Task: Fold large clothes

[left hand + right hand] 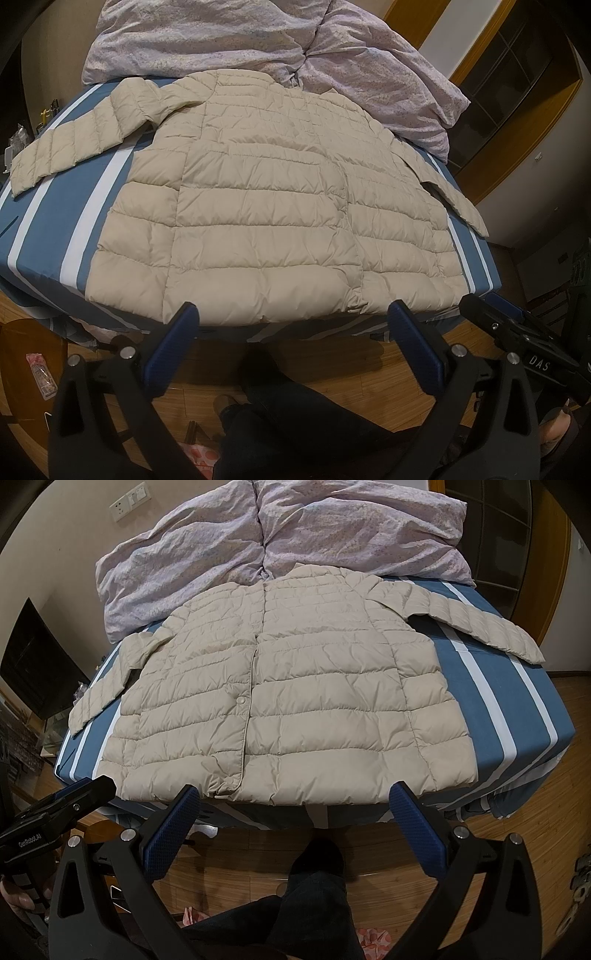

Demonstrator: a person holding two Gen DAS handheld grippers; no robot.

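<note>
Jacket [266, 206] lies flat on bed [48, 236], collar away, hem just ahead of my left gripper [291, 332] and right gripper [295, 812], both jaws released, empty.

Blue sheet with white stripes [491, 686] covers the bed. Crumpled lilac floral duvet [295, 535] heaped at the far end. Wood plank floor [351, 373] below. White wall socket [129, 500] behind the bed, dark panel [40, 664] leaning left. Wood-framed glass cabinet [517, 85] on the right. Pink packet [41, 376] on a round wooden surface.
</note>
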